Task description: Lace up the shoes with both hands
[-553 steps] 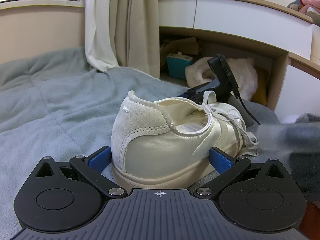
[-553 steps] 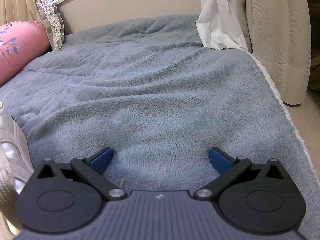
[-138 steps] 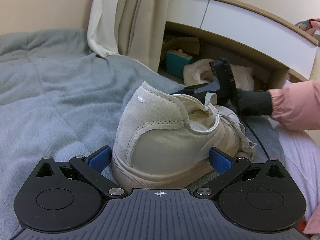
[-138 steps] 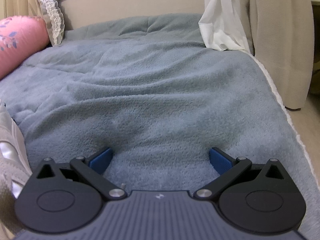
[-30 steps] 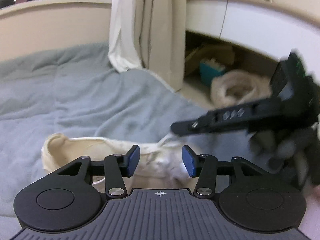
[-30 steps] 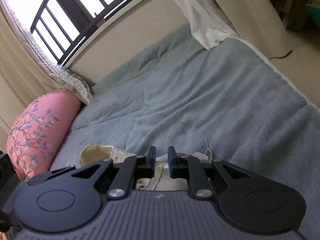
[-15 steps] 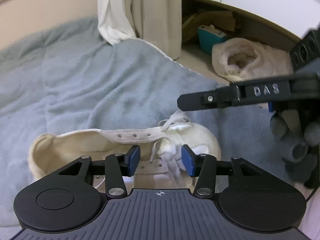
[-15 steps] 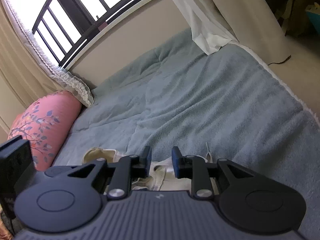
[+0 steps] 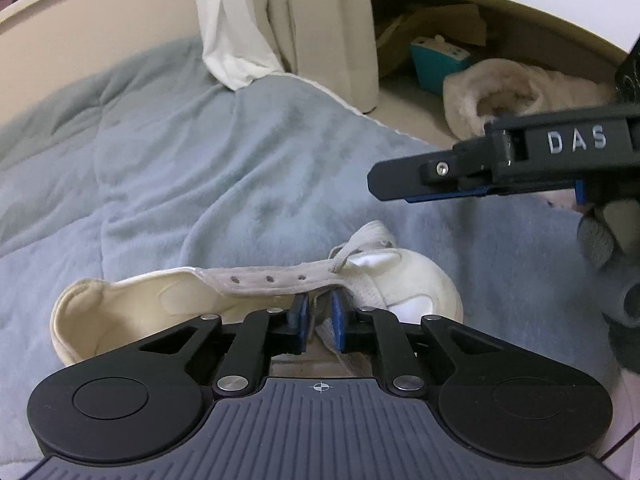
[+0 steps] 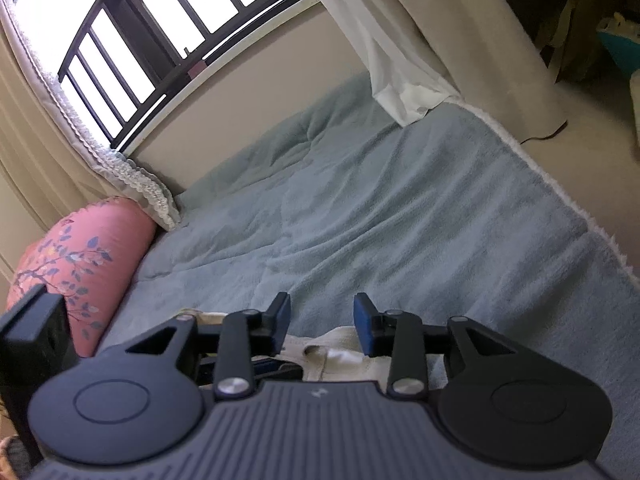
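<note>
Closed further over the last half second, left gripper, blue pads now almost together with a strip of lace between them, though whether actually pinched cannot be told from this angle. Opened wider in the same half second, right gripper, a clear gap between its fingers and nothing held. Lying on its side on the grey-blue blanket, cream shoe, heel toward the left of the left wrist view, toe toward the right, row of empty eyelets along the upper edge. Looped out of the eyelet nearest the toe, one flat lace end. Hovering above and to the right of the shoe's toe in the left view, right gripper, held by a hand in a dark grey glove. Peeking out just beyond the right gripper's fingers in its own view, a slice of the shoe. Farther from the shoe, curtain at the blanket's edge, pink flowered pillow by the window.
</note>
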`<state>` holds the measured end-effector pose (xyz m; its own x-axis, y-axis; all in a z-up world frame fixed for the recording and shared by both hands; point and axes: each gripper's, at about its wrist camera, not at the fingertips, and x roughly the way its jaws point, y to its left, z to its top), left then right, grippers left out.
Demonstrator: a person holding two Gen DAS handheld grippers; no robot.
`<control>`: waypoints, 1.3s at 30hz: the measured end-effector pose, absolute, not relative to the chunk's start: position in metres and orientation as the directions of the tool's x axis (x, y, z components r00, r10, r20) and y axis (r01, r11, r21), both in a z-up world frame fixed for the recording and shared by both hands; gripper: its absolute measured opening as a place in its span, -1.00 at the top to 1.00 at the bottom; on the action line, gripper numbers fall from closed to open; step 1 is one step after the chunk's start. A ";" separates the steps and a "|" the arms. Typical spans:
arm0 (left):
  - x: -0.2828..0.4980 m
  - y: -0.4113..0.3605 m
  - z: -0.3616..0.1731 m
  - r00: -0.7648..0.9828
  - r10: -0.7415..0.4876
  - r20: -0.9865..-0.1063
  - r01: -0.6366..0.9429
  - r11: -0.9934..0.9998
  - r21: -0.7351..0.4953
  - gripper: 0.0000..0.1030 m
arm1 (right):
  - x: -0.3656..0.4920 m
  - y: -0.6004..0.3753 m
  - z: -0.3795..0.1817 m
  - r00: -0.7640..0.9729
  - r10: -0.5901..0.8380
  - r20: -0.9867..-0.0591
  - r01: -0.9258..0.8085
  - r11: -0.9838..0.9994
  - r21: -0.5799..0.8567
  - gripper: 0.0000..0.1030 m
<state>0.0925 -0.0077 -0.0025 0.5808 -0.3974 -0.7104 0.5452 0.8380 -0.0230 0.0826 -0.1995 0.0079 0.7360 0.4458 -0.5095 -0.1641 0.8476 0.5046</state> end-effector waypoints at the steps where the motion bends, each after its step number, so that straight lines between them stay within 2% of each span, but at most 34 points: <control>1: 0.090 -0.010 -0.003 0.594 -0.386 -0.706 0.545 0.838 0.000 0.84 | 0.083 -0.200 0.008 0.740 0.437 -0.512 -0.158 0.852 0.500 0.25; 3: 0.083 -0.016 -0.004 0.628 -0.351 -0.695 0.543 0.837 0.067 0.86 | 0.084 -0.201 0.006 0.741 0.429 -0.517 -0.147 0.854 0.499 0.13; 8: 0.063 -0.027 -0.004 0.698 -0.267 -0.664 0.496 0.849 0.181 0.91 | 0.083 -0.197 -0.001 0.751 0.353 -0.558 -0.102 0.897 0.431 0.13; 11: 0.059 -0.024 -0.005 0.715 -0.262 -0.648 0.451 0.882 0.140 0.92 | 0.072 -0.195 0.007 0.777 0.382 -0.500 -0.163 0.890 0.427 0.16; 13: 0.058 -0.020 -0.005 0.723 -0.265 -0.639 0.413 0.906 0.092 0.92 | 0.065 -0.189 0.014 0.797 0.367 -0.480 -0.204 0.911 0.358 0.16; 15: 0.056 -0.017 -0.004 0.730 -0.258 -0.633 0.383 0.922 0.065 0.92 | 0.062 -0.182 0.011 0.803 0.324 -0.500 -0.201 0.937 0.284 0.16; 18: 0.055 -0.018 -0.001 0.733 -0.237 -0.638 0.362 0.929 0.071 0.92 | 0.066 -0.182 0.002 0.777 0.297 -0.554 -0.162 0.946 0.280 0.16; 24: 0.064 -0.010 0.005 0.676 -0.250 -0.693 0.347 0.938 0.001 0.92 | 0.069 -0.184 -0.008 0.751 0.285 -0.596 -0.130 0.948 0.290 0.15; 31: 0.073 -0.018 0.010 0.603 -0.235 -0.763 0.418 0.907 0.052 0.92 | 0.042 -0.182 0.005 0.819 0.241 -0.520 -0.127 0.961 0.244 0.12; 37: 0.097 -0.025 0.016 0.468 -0.214 -0.857 0.475 0.879 0.040 0.92 | 0.044 -0.179 -0.009 0.755 0.267 -0.598 -0.132 0.956 0.261 0.09; 39: 0.103 -0.028 0.015 0.429 -0.201 -0.881 0.483 0.875 0.036 0.92 | 0.046 -0.178 -0.012 0.745 0.266 -0.612 -0.125 0.957 0.263 -0.03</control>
